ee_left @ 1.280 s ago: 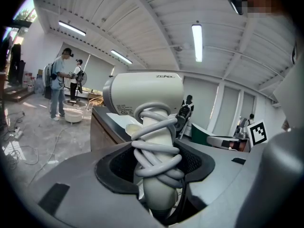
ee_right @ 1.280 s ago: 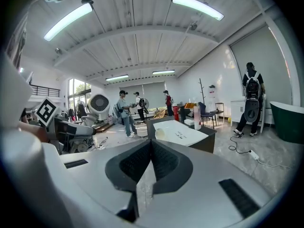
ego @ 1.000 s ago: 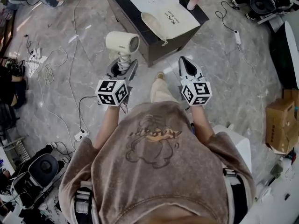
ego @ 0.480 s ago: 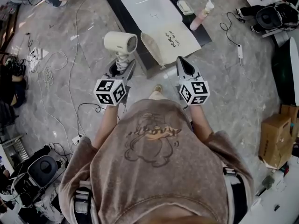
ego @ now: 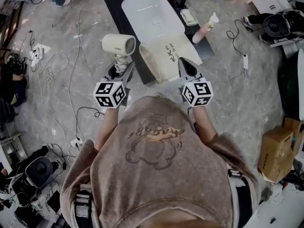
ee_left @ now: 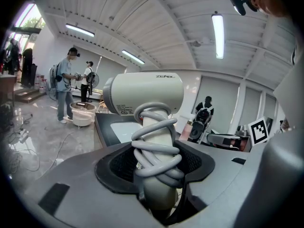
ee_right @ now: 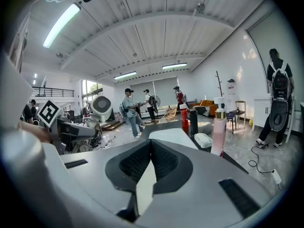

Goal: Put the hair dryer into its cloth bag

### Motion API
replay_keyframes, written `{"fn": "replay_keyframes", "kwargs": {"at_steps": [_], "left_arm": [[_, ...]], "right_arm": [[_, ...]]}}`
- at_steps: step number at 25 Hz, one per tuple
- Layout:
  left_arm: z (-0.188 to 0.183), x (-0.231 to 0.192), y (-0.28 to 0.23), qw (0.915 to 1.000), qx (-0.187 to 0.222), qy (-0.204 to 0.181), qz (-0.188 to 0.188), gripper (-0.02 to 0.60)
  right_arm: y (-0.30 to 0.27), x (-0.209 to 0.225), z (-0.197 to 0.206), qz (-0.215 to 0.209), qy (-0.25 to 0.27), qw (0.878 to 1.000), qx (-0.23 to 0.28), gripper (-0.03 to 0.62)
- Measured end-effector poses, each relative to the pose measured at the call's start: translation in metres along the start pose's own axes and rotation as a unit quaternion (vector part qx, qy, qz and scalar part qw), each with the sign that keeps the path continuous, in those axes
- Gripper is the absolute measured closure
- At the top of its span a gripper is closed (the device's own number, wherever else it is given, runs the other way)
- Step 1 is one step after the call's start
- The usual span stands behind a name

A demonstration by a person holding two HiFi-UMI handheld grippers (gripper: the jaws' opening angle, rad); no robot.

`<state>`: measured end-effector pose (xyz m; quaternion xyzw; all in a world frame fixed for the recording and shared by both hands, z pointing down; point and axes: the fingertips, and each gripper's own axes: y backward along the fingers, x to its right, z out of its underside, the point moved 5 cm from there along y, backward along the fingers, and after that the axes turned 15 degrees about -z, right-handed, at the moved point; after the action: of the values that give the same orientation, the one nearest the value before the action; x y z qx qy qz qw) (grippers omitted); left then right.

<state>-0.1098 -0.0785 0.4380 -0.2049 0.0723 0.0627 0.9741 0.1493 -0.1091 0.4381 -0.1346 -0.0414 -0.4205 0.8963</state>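
- Cream plastic hair dryer (ego: pixel 118 45) is held up in the air in the left tongs (ego: pixel 121 70), short of the dark worktop (ego: pixel 112 6) and not yet over the bag.
- Left tongs are clamped on the dryer's handle, pads pressing right over the grey cord (ee_left: pixel 154 146) that is wound round it; the barrel sits above the jaws, upright.
- Right tongs (ego: pixel 186 66) are pressed together with nothing between them, hovering near the bag's lower edge.
- Cloth bag (ego: pixel 164 56), off-white, lies flat on the worktop just beside a white basin (ego: pixel 149 13); a pink bottle (ego: pixel 205 28) stands to its right.
- Handling, my guess: the dryer is rigid, smooth-shelled and top-heavy, so it may swing about the handle; the wound cord gives bite but can slide or unwind.
- The handle looks like the right hold; the barrel is too wide and slick.
- The bag is limp and light, its mouth will likely sag shut; the free tongs should probably pinch one lip to hold it open.
- Writing: a grey brand word on the barrel side and a small-print label near its rear, both too small to read; black script on the bag, not legible.
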Motion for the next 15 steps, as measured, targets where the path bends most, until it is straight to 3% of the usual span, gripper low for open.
{"fn": "replay_keyframes", "kwargs": {"at_steps": [6,15], "left_arm": [[-0.014,-0.008,-0.014,1.0,-0.002,-0.005,0.0,0.334],[-0.027,-0.023,-0.031,0.999,-0.011,-0.023,0.036,0.334]], "right_arm": [[-0.016,0.013,-0.008,-0.003,0.001,1.0,-0.005,0.595],[-0.03,0.007,-0.013,0.029,-0.011,1.0,0.001,0.595]]}}
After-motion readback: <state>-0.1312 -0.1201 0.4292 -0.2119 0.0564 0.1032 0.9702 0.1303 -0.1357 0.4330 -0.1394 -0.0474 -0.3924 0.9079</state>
